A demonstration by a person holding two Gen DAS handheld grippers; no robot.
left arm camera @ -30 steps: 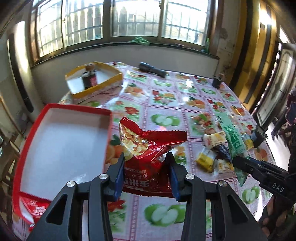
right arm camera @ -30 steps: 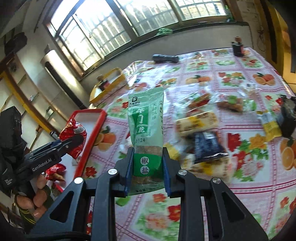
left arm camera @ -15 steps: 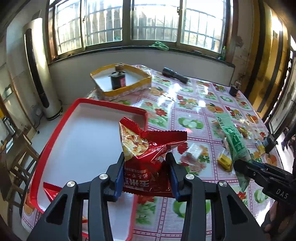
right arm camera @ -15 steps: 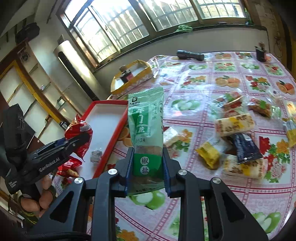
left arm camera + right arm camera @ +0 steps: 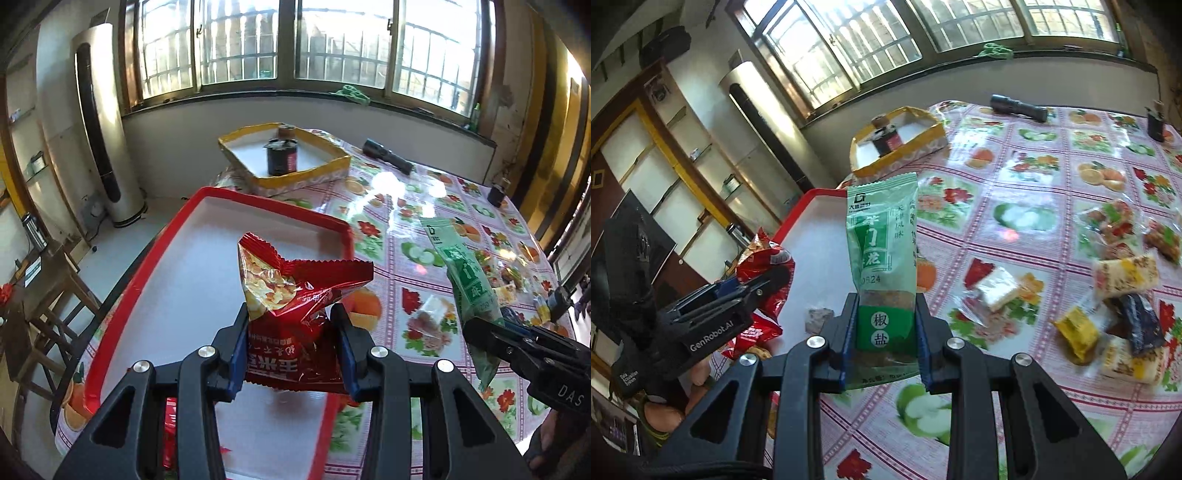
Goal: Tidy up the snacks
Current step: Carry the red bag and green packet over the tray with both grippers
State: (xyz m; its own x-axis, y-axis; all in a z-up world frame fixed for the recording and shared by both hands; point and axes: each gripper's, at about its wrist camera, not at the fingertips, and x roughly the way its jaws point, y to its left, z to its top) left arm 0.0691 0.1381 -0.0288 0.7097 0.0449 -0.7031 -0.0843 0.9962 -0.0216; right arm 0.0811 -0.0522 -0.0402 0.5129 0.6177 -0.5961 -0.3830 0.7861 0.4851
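Fruit-print table (image 5: 1052, 177) – red tray (image 5: 258, 204), yellow box (image 5: 306, 177), flashlight (image 5: 1017, 107), loose snacks (image 5: 1123, 306)

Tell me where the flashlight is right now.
The flashlight lies at the table's far edge below the windows, right of the yellow tray in both wrist views, well beyond the red tray.

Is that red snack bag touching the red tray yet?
Apart. In the left wrist view the red bag hangs pinched in the left gripper, above the tray.
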